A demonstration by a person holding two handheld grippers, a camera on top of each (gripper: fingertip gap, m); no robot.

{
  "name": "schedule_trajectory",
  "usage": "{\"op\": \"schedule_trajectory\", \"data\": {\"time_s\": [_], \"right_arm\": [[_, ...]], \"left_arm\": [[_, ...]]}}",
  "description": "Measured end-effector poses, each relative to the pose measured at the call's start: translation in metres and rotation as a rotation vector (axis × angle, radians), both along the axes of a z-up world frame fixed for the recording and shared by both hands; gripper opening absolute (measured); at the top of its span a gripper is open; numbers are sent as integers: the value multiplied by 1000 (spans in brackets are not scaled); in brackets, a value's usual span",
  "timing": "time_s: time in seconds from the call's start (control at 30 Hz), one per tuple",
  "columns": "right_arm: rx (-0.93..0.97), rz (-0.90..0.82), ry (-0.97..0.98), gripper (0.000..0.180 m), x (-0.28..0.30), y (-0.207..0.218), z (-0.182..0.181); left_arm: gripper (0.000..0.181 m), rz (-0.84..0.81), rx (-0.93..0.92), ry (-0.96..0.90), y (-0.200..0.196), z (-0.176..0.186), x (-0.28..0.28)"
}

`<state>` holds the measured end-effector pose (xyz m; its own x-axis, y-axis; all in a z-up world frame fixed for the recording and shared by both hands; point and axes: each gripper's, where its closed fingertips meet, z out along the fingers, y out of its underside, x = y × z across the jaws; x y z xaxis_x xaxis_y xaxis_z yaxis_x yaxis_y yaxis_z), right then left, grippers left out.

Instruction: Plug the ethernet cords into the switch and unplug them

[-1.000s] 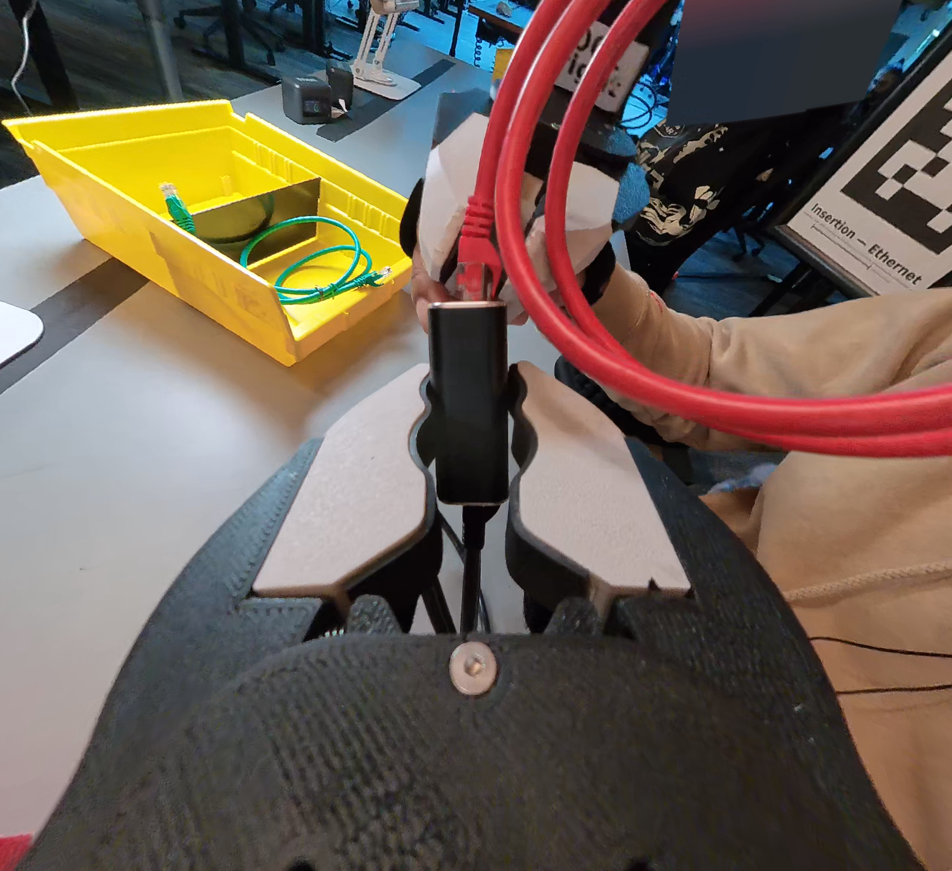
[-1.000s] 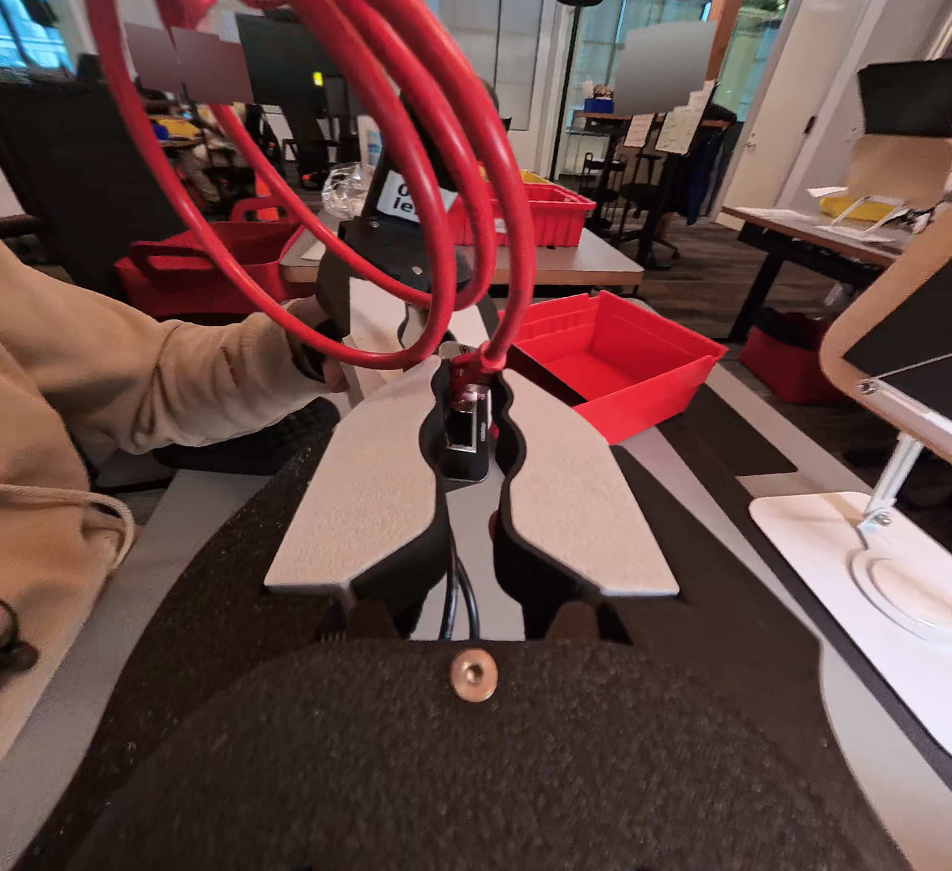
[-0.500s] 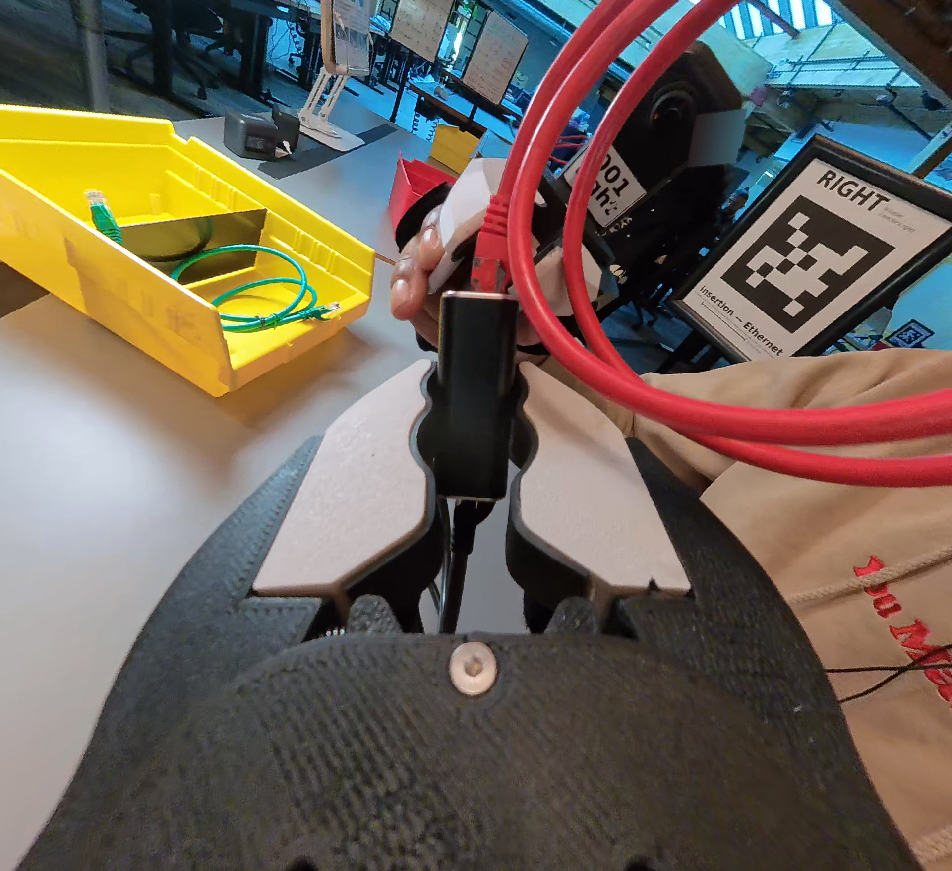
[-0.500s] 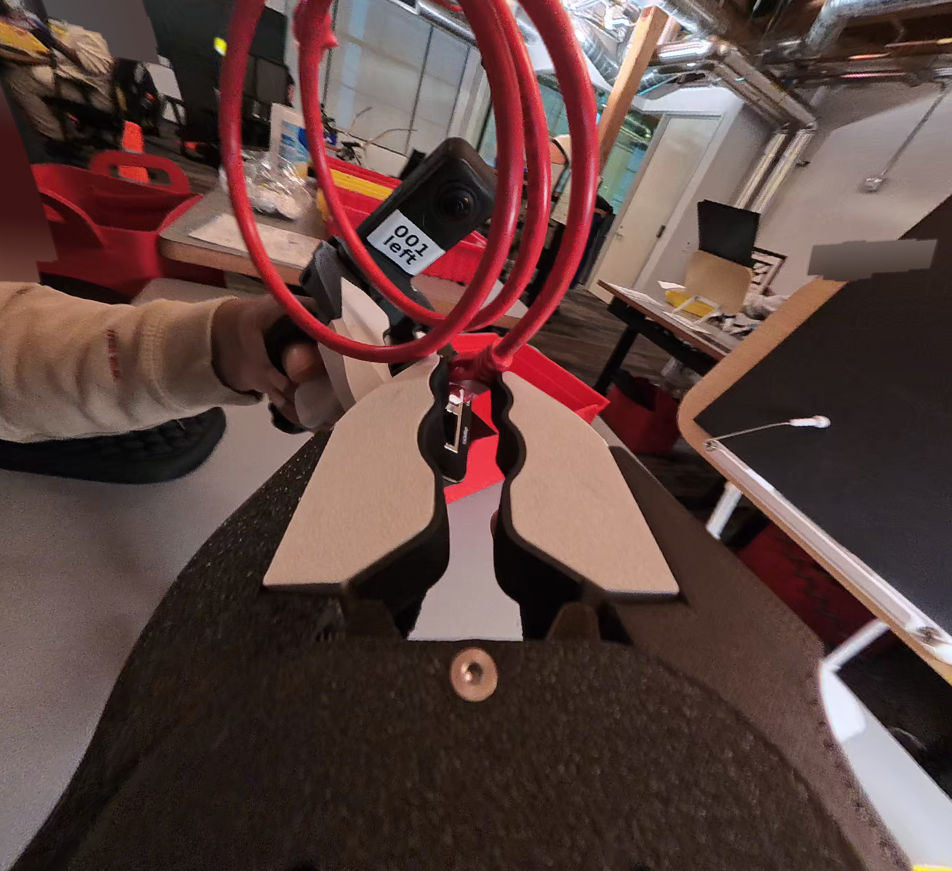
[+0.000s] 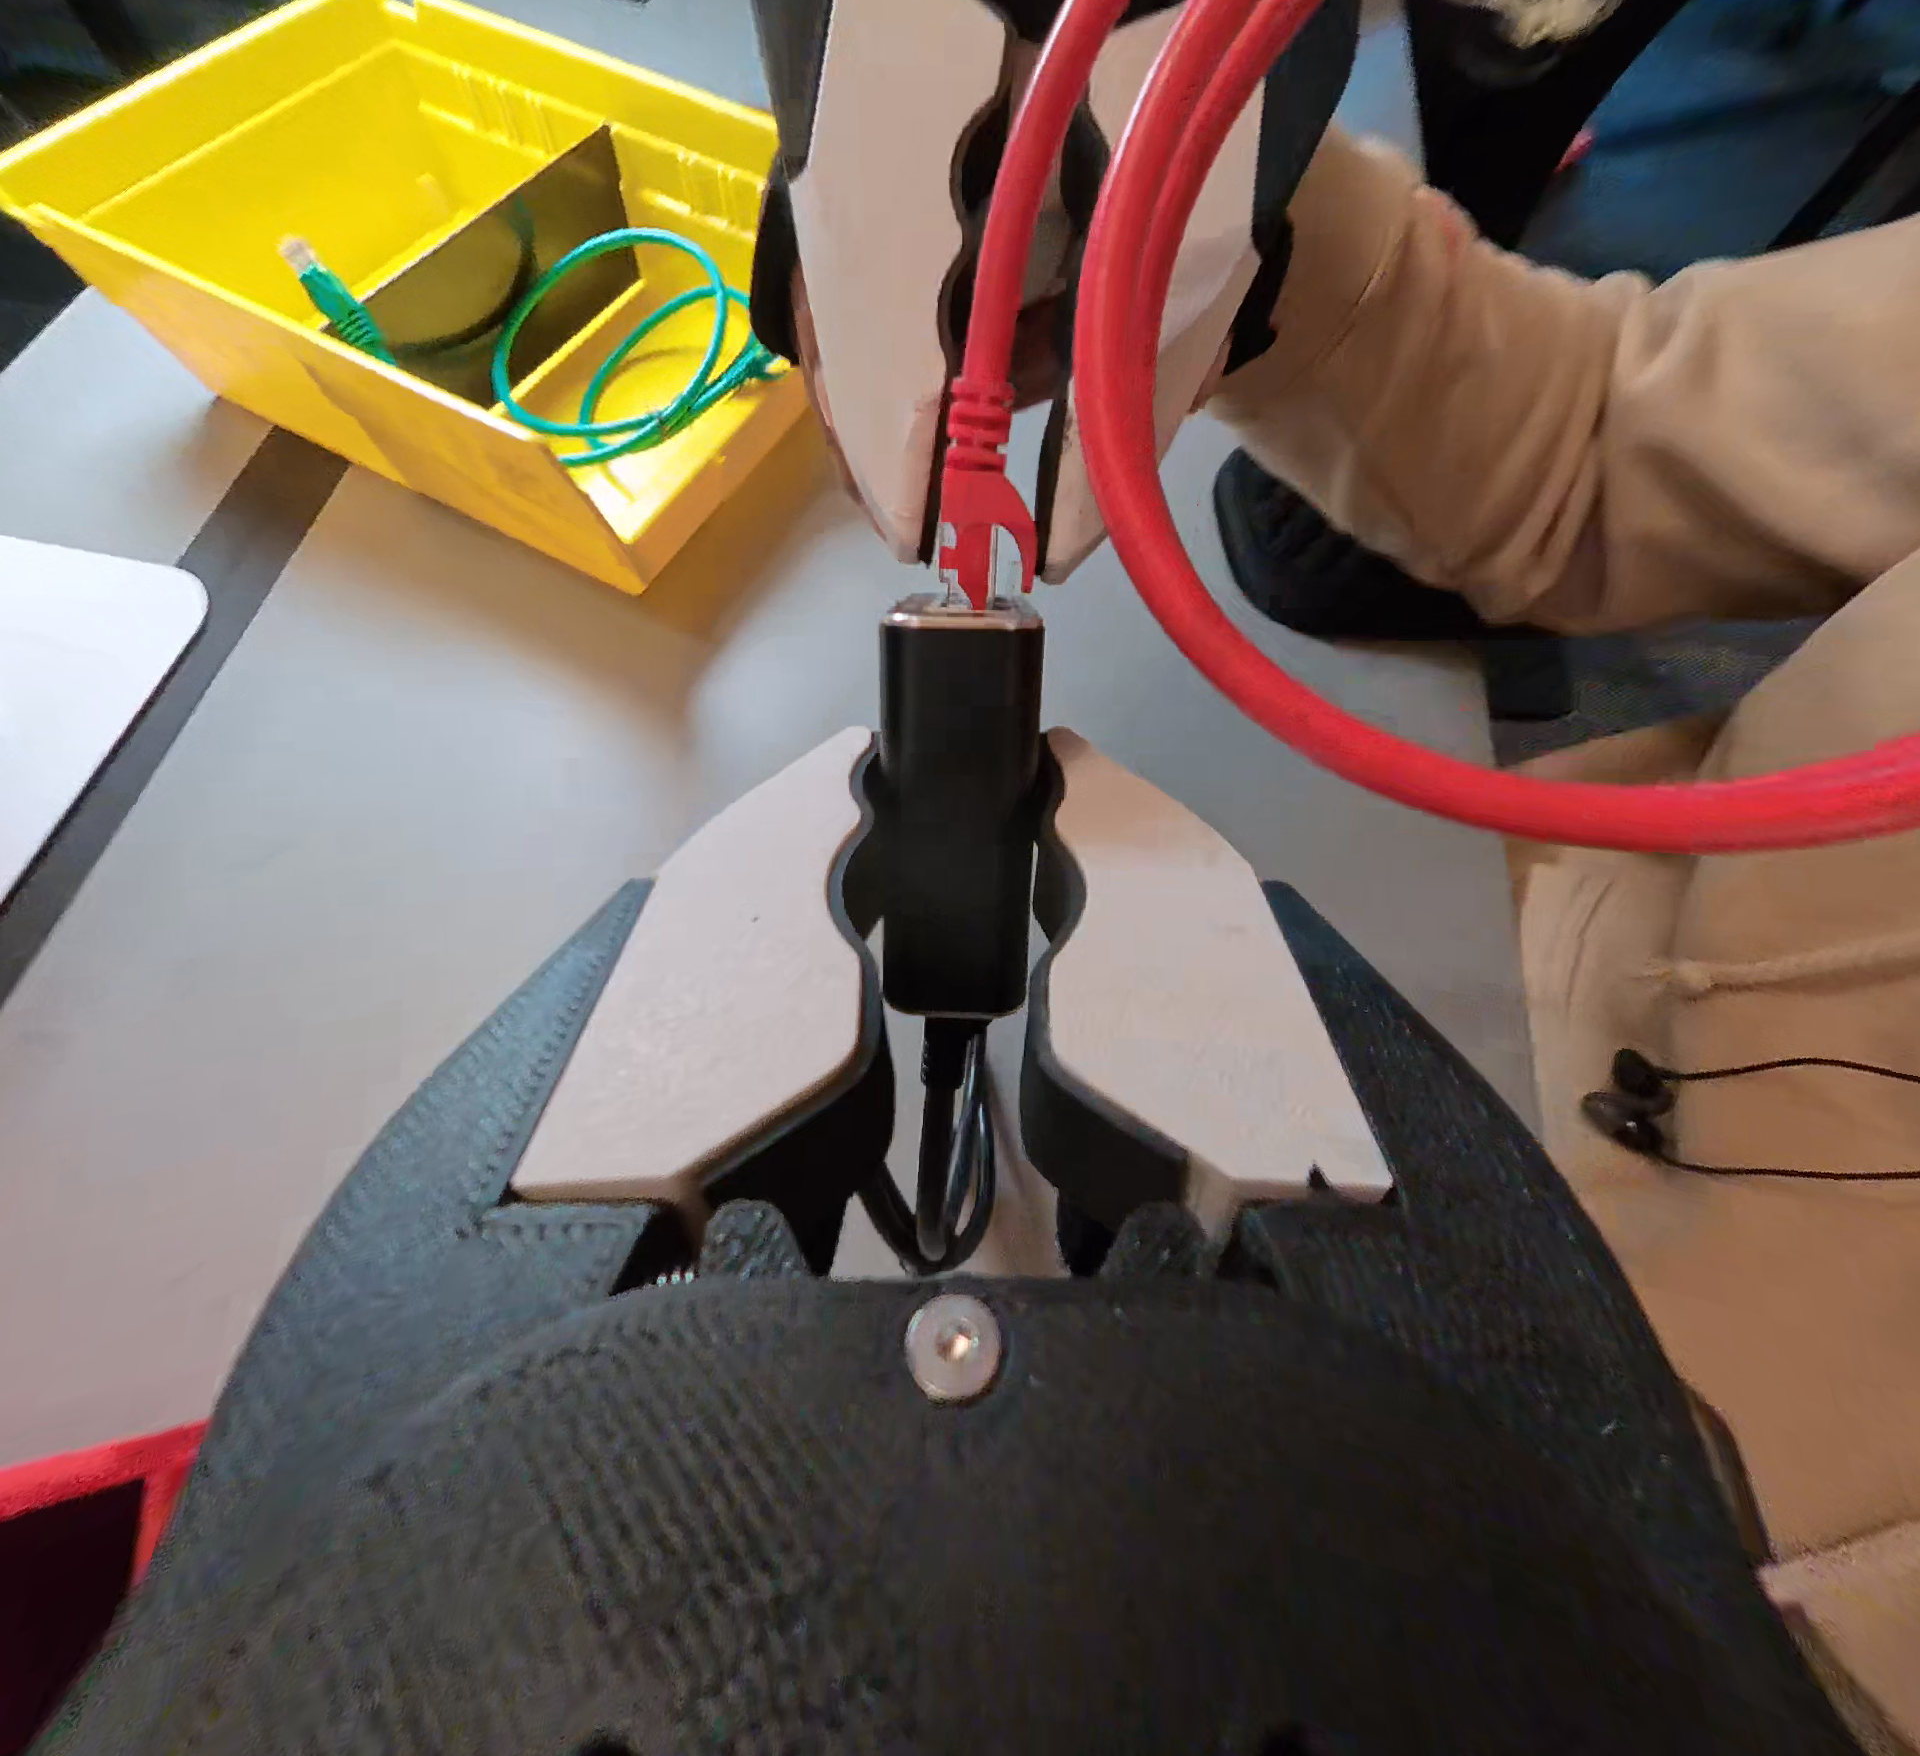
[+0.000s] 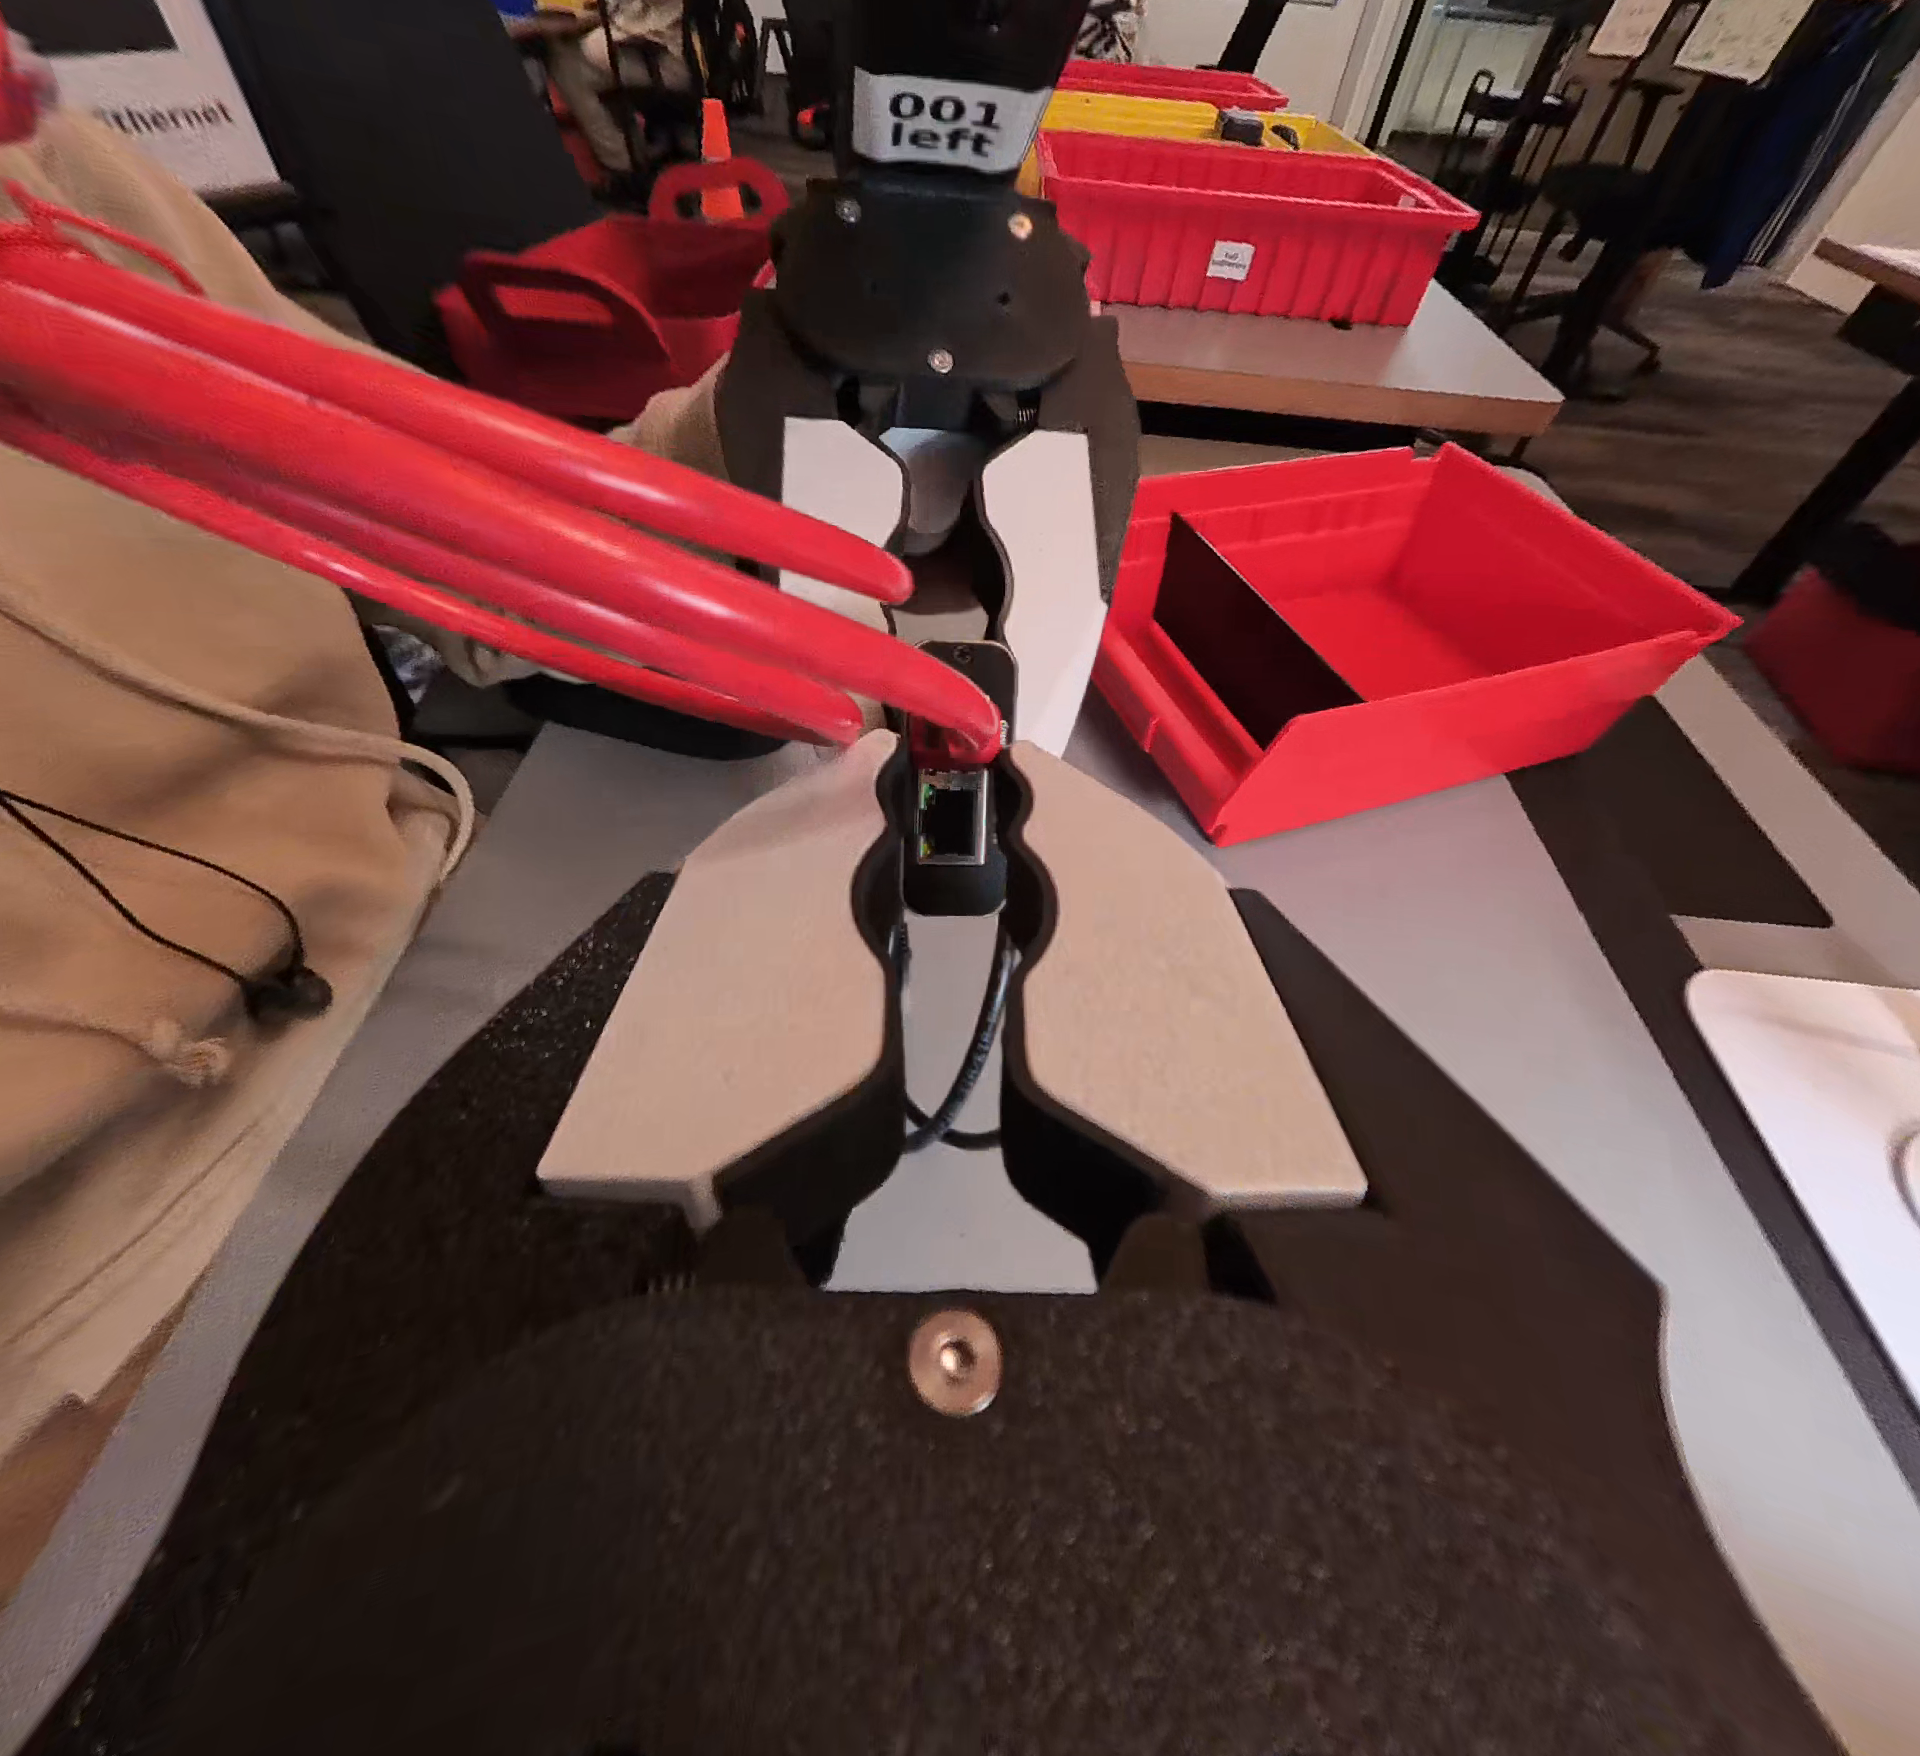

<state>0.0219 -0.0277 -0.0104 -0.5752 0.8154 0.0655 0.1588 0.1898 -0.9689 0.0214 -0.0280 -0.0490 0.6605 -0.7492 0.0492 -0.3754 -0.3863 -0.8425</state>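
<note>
The small black box-shaped plastic switch (image 5: 959, 823) is clamped between the fingers of the left gripper (image 5: 959, 776), its port facing the red plastic plug (image 5: 977, 501) of the coiled red ethernet cord (image 5: 1195, 563), which the right gripper (image 5: 982, 553) pinches just at the port's mouth. The cord's loops hang to the right of both grippers. Beyond the left gripper's left finger a yellow plastic bin (image 5: 260, 117) holding a green coiled cable (image 5: 613, 356) sits on the grey table (image 5: 364, 823).
</note>
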Motion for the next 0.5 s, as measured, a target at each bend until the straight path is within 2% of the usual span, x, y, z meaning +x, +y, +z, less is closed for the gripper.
{"op": "schedule_trajectory", "data": {"time_s": [0.27,0.37,0.5], "right_arm": [[139,15,-34,20,-2,-7,-21],[138,43,-46,14,-7,-13,-29],[66,17,19,12,-14,-9,-18]], "left_arm": [[25,-1,-84,189,-13,-21,-7],[25,9,-115,260,-16,-30,-14],[25,11,-42,202,-11,-17,-22]]}}
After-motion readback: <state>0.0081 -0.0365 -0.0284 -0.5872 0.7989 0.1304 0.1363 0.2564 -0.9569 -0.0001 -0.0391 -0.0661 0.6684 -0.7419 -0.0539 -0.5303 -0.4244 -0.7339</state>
